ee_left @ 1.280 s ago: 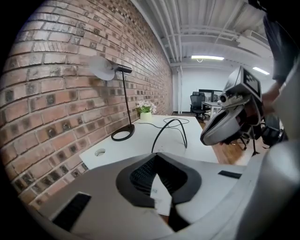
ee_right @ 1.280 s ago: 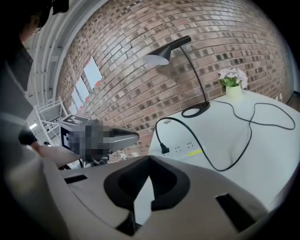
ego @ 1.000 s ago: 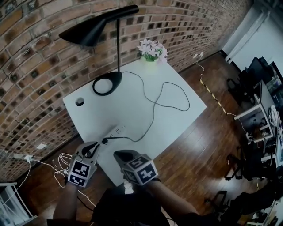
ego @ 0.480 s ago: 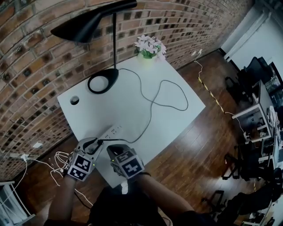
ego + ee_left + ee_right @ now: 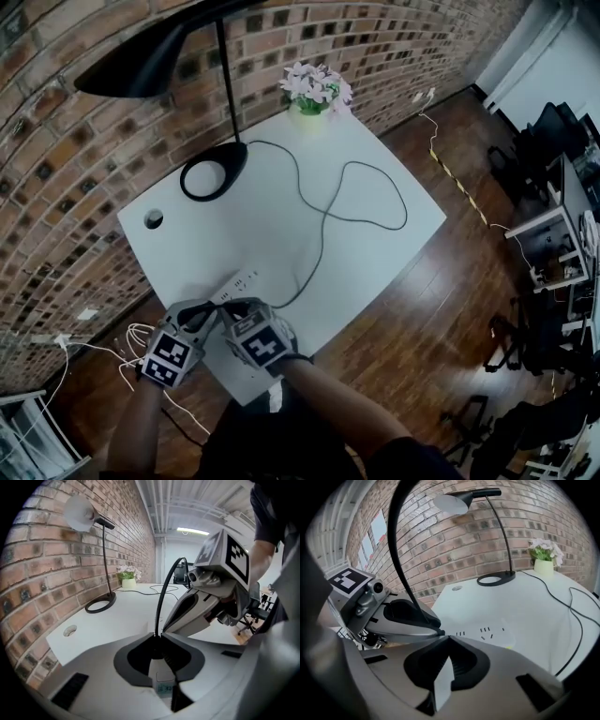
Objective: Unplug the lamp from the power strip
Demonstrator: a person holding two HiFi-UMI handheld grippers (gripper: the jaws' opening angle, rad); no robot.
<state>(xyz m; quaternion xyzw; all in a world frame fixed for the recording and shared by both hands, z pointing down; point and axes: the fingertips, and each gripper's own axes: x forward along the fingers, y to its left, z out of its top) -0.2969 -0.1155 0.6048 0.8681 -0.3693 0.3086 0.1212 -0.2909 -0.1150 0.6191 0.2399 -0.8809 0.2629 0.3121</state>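
Nearest, the fingers of the left gripper [image 5: 159,634] had just been closing on the thin, rubbery black cord [image 5: 161,597] at its plug end. The almost shut fingers of the right gripper [image 5: 446,637] seemed to clamp the smooth white plastic power strip [image 5: 487,632] at the near edge of the matte white table [image 5: 187,253]. I think the strip should be held down and the plug pulled straight out, not jerked by the cord; farther back stood the slim black metal lamp [image 5: 131,70] on its ring base.

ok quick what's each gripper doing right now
left gripper: has just been closing, now on the lamp cord
right gripper: closed, seemingly on the power strip at its near end
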